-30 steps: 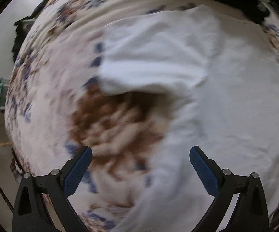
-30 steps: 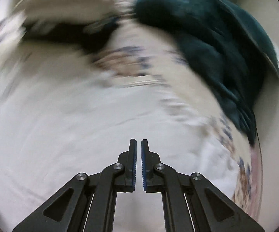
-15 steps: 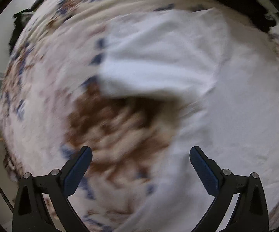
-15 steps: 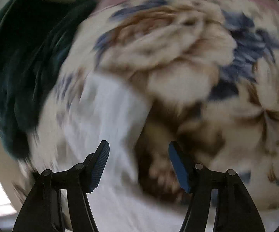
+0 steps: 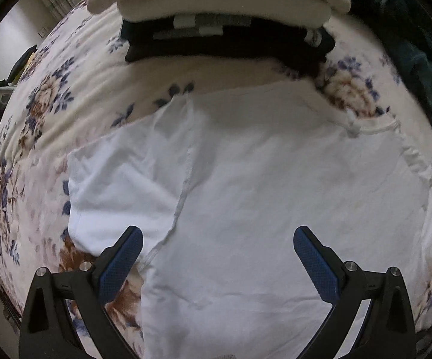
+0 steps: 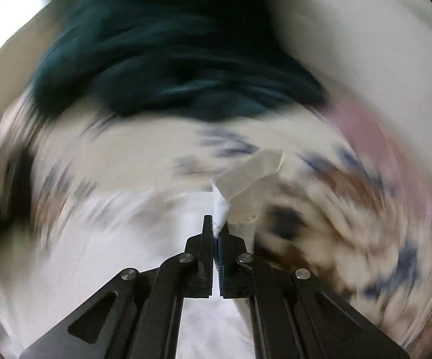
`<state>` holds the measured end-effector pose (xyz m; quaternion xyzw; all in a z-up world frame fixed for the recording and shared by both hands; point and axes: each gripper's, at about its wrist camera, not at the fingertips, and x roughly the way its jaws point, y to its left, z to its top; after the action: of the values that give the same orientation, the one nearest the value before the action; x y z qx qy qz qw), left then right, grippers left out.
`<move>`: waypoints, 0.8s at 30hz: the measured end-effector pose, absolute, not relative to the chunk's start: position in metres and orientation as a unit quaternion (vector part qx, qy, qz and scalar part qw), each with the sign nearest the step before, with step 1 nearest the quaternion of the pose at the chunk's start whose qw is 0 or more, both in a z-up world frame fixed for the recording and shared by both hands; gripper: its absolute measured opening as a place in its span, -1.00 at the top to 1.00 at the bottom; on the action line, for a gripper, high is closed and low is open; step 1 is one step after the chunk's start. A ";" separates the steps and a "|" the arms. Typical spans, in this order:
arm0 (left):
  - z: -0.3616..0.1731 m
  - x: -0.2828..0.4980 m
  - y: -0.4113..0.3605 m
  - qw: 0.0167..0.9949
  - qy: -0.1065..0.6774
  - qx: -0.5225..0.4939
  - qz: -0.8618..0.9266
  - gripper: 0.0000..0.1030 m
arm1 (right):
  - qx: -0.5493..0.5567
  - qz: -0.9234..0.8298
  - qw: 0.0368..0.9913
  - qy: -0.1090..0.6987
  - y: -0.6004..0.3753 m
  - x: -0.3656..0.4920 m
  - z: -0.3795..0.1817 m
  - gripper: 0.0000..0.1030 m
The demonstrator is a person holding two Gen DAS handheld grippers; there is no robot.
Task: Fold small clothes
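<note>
left wrist view: the left gripper (image 5: 217, 258) hangs with fingers spread wide, grasping nothing, above the white t-shirt (image 5: 261, 197) lying flat mid-bed on the floral bedspread (image 5: 45, 95); a stack of folded clothes (image 5: 225, 21) sits toward the far edge. right wrist view, blurred: the right gripper (image 6: 216, 234) is clenched on a pinch of the white t-shirt (image 6: 220, 211), a dark teal blanket (image 6: 168, 59) beyond.

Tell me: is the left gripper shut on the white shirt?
No: the left gripper hangs wide open above the white shirt, gripping nothing.
</note>
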<state>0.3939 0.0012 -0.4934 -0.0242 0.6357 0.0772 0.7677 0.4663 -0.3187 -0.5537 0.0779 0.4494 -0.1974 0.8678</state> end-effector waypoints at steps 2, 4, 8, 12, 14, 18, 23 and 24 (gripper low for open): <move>-0.504 0.403 -0.011 0.757 0.647 -0.024 0.086 -1.00 | -0.056 -0.123 0.878 0.460 -0.239 0.472 -0.565 0.96; -0.519 0.403 -0.015 0.743 0.663 -0.032 0.091 -1.00 | -0.139 -0.070 0.871 0.467 -0.192 0.469 -0.581 0.96; -0.536 0.381 -0.002 0.722 0.683 -0.032 0.103 -1.00 | -0.215 0.014 0.813 0.541 -0.118 0.454 -0.636 0.91; -0.545 0.358 0.030 0.710 0.692 -0.040 0.123 -1.00 | -0.118 0.052 0.807 0.576 -0.118 0.422 -0.629 0.13; -0.546 0.348 0.049 0.705 0.694 -0.055 0.135 -1.00 | -0.029 0.095 0.797 0.596 -0.129 0.403 -0.621 -0.28; -0.546 0.334 0.092 0.694 0.692 -0.103 0.170 -1.00 | 0.005 0.052 0.812 0.581 -0.166 0.384 -0.592 -0.28; -0.540 0.332 0.119 0.702 0.675 -0.118 0.195 -1.00 | 0.077 0.013 0.817 0.571 -0.202 0.398 -0.583 -0.28; -0.539 0.332 0.121 0.703 0.673 -0.122 0.196 -1.00 | 0.069 0.018 0.817 0.573 -0.199 0.404 -0.582 -0.28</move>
<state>0.3319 0.1213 -0.5388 -0.1222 0.6726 0.1955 0.7031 0.4037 -0.1992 -0.5821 0.0688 0.5728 0.0181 0.8166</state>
